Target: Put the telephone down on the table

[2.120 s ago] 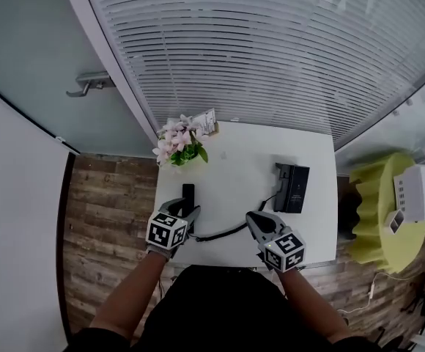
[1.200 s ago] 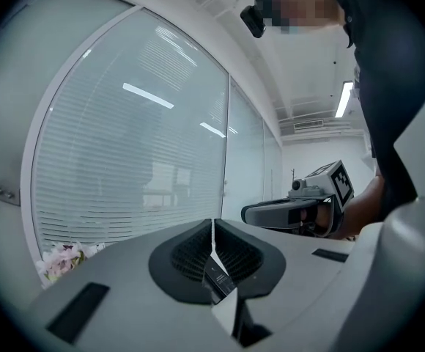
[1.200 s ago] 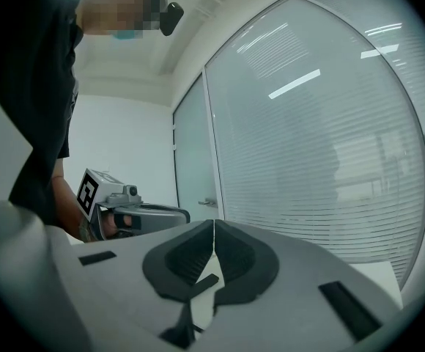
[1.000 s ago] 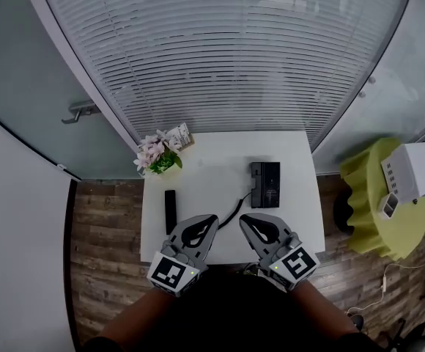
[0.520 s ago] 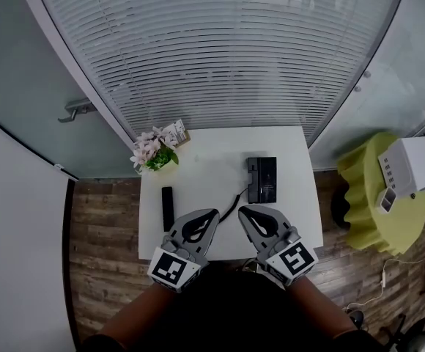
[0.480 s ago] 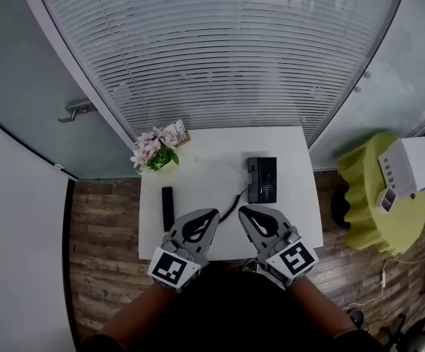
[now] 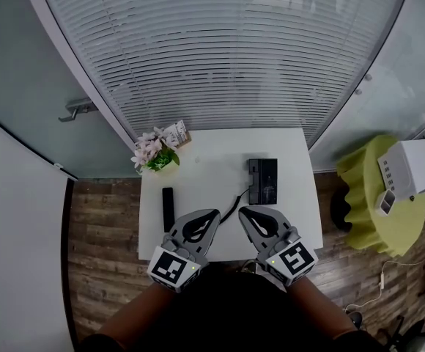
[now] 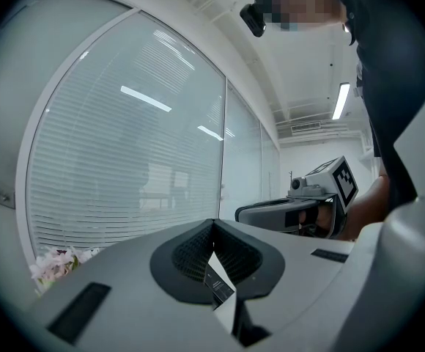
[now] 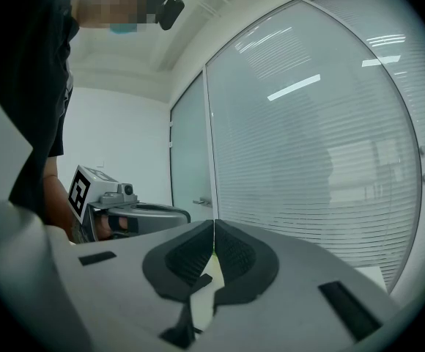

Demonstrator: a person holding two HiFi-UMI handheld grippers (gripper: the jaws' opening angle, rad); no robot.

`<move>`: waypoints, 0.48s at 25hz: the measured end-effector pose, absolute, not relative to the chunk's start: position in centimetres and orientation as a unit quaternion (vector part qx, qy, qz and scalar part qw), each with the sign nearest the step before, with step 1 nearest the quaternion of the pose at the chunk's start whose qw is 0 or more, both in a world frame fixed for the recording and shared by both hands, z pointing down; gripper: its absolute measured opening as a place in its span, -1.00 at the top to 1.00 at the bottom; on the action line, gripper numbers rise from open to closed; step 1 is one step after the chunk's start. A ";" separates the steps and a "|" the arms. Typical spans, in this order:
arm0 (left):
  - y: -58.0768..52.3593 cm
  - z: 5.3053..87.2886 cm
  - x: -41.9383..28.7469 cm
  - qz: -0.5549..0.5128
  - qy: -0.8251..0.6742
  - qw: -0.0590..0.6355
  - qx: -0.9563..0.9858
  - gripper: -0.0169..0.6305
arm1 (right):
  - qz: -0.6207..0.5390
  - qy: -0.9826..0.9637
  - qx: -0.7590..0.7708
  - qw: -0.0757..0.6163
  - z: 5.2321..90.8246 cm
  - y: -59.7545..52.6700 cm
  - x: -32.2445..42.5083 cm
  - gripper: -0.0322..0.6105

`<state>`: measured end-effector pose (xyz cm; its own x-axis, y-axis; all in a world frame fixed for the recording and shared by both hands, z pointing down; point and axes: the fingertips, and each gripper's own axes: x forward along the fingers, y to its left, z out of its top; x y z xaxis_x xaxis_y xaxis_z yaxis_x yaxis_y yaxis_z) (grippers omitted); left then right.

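The black telephone handset (image 7: 168,208) lies flat on the left part of the white table (image 7: 205,174). Its base (image 7: 262,181) sits at the right, and a dark cord (image 7: 231,210) runs from it toward the near edge. Both grippers hover side by side over that edge, apart from the phone. My left gripper (image 7: 211,214) (image 8: 213,222) is shut with nothing in it. My right gripper (image 7: 243,212) (image 9: 214,222) is shut too and holds nothing. Each gripper view shows the other gripper beside it.
Pink flowers (image 7: 151,155) and a small card (image 7: 176,133) stand at the table's far left corner. A glass wall with blinds (image 7: 227,57) rises behind the table. A yellow-green round stand (image 7: 374,211) carrying a white box (image 7: 410,169) is to the right, on wooden floor.
About two seconds ago my left gripper was at the handset. Both grippers have since drawn back to the near edge, leaving the handset lying on the table. Over the last half second nothing moved.
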<state>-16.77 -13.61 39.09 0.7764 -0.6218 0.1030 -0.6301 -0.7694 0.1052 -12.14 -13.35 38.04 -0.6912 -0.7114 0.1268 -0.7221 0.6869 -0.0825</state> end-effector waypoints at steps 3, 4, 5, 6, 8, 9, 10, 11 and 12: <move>-13.6 39.3 -16.9 0.040 -0.330 0.064 0.941 0.92 | 0.060 -0.918 0.390 0.044 38.0 -13.3 -12.2 0.83; -13.5 39.4 -16.9 0.046 -0.326 0.060 0.942 0.92 | 0.060 -0.918 0.390 0.044 38.0 -13.3 -12.3 0.83; -13.4 39.5 -17.0 0.051 -0.323 0.058 0.943 0.92 | 0.061 -0.918 0.390 0.045 38.1 -13.2 -12.4 0.83; -13.4 39.7 -17.1 0.052 -0.322 0.059 0.943 0.92 | 0.062 -0.918 0.390 0.045 38.2 -13.1 -12.4 0.83; -13.3 39.9 -17.1 0.051 -0.322 0.063 0.943 0.91 | 0.062 -0.918 0.390 0.045 38.2 -13.1 -12.6 0.83; -13.3 39.8 -17.2 0.051 -0.322 0.063 0.943 0.91 | 0.062 -0.918 0.389 0.045 38.2 -13.0 -12.6 0.83; -13.3 39.8 -17.3 0.050 -0.323 0.064 0.943 0.92 | 0.062 -0.918 0.389 0.045 38.2 -12.9 -12.7 0.83; -13.3 39.7 -17.4 0.050 -0.324 0.064 0.942 0.92 | 0.062 -0.918 0.388 0.046 38.2 -12.8 -12.8 0.83; -13.3 39.6 -17.5 0.049 -0.325 0.064 0.942 0.92 | 0.062 -0.918 0.388 0.047 38.2 -12.7 -12.9 0.83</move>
